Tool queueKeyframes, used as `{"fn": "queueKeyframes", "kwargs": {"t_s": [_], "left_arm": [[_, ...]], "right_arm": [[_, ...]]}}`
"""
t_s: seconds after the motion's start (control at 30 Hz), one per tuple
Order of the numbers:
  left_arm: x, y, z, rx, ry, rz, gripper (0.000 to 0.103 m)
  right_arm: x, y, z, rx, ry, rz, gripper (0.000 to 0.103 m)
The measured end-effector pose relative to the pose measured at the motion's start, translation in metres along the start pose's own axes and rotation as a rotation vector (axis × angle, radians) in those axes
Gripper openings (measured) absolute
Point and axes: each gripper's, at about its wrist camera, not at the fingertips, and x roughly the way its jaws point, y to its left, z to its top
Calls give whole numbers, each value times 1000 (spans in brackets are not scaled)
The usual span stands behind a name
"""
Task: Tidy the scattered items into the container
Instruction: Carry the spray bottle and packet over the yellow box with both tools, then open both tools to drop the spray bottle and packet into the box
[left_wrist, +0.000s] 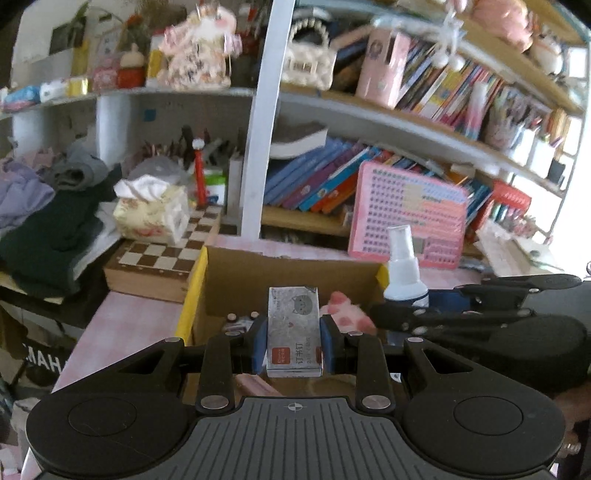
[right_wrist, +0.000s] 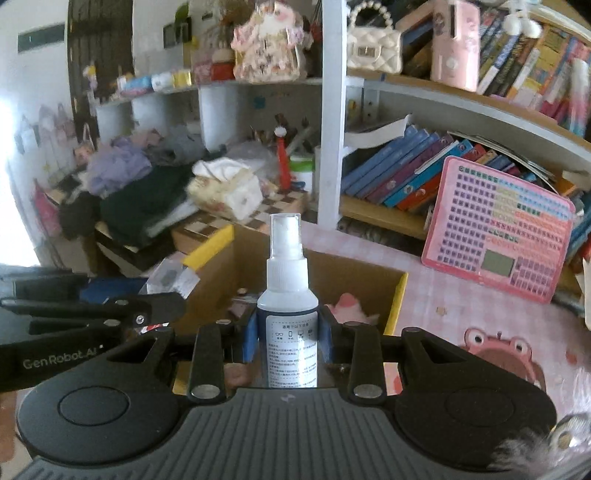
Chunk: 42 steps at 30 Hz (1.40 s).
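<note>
My left gripper (left_wrist: 294, 343) is shut on a small grey staple box (left_wrist: 293, 328) with a cat picture and a red label, held over the open cardboard box (left_wrist: 258, 266). My right gripper (right_wrist: 288, 338) is shut on a white spray bottle (right_wrist: 288, 314), upright, also over the cardboard box (right_wrist: 354, 273). The bottle (left_wrist: 402, 273) and the right gripper (left_wrist: 461, 314) show at the right of the left wrist view. The left gripper (right_wrist: 110, 314) shows at the left of the right wrist view. A pink plush toy (right_wrist: 349, 306) and small items lie inside the box.
A chessboard box (left_wrist: 159, 262) with a tissue pack (left_wrist: 151, 218) sits left of the carton, beside piled clothes (left_wrist: 48, 221). A pink calculator board (right_wrist: 498, 229) leans on the bookshelf (right_wrist: 406, 177) behind. The pink tablecloth (right_wrist: 461, 314) lies to the right.
</note>
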Motion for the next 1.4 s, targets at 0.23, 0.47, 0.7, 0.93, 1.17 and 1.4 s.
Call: {"fn": "queueKeyframes", "kwargs": {"t_s": [0.23, 0.47, 0.7, 0.93, 1.17, 1.4], "left_arm": [[67, 4, 5, -6, 124, 44, 28], [103, 2, 3, -11, 214, 45, 29], [104, 2, 3, -31, 202, 24, 36], [72, -1, 10, -23, 98, 13, 54], [25, -12, 11, 11, -1, 4, 66], [-30, -16, 3, 11, -60, -8, 74]], "right_arm": [[71, -7, -11, -79, 170, 12, 31], [95, -3, -15, -120, 235, 44, 31], [93, -7, -13, -113, 218, 28, 37], [66, -12, -2, -84, 148, 7, 48], [30, -4, -1, -53, 83, -11, 49], [-17, 10, -10, -38, 15, -25, 55]]}}
